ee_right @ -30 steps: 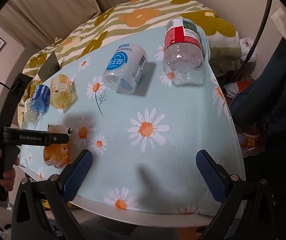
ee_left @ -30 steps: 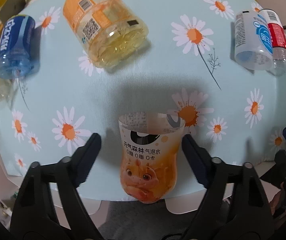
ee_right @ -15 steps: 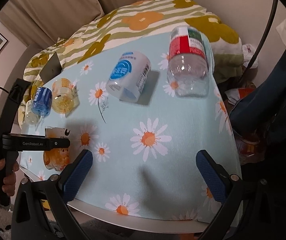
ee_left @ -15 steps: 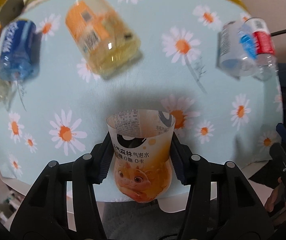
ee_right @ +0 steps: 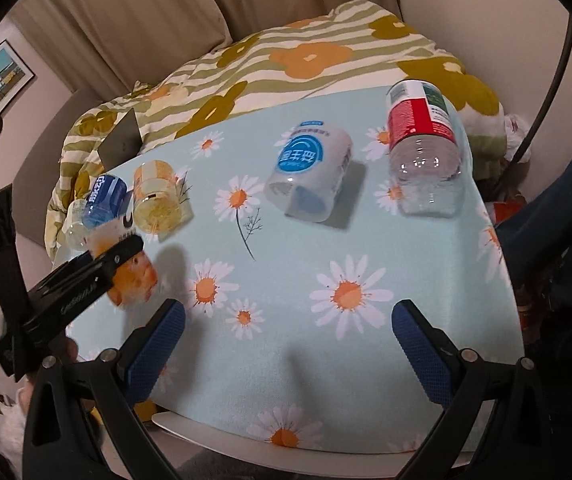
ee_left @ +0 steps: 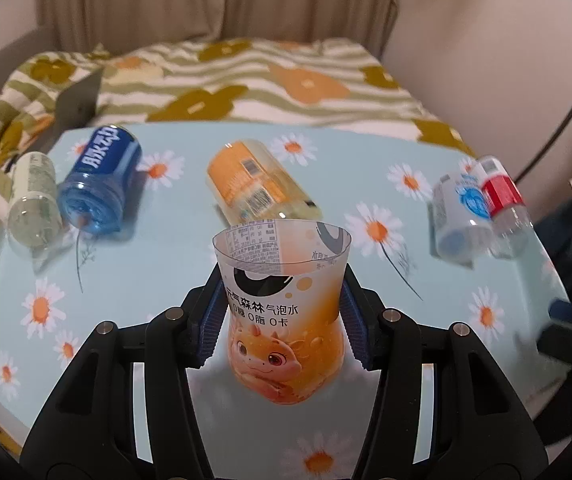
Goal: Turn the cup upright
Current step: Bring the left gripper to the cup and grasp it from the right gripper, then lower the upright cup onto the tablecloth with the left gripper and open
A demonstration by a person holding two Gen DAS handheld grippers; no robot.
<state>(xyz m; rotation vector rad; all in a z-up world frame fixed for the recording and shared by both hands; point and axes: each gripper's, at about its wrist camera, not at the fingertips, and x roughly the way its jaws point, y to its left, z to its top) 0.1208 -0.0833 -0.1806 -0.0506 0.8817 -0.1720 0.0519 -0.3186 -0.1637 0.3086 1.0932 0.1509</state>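
The orange cartoon cup [ee_left: 284, 312], cut from a bottle, is held between the blue pads of my left gripper [ee_left: 282, 322], which is shut on its sides. It is lifted off the daisy tablecloth [ee_left: 166, 280] and tilted, open rim pointing forward and up. In the right wrist view the same cup [ee_right: 132, 276] shows at the left, gripped by the left gripper [ee_right: 122, 260] above the table's near left edge. My right gripper [ee_right: 288, 344] is open and empty over the tablecloth's front part.
Several other cups lie on their sides: pale green [ee_left: 34, 196] and blue [ee_left: 98, 180] at left, yellow-orange [ee_left: 258, 188] in the middle, white-blue [ee_right: 310, 174] and red-labelled clear [ee_right: 424, 148] at right. A striped floral blanket [ee_left: 246, 80] lies behind the table.
My left gripper closed on the orange cup, lifted it from the table and tipped it so the view now looks forward. The right gripper stayed open and shifted slightly.
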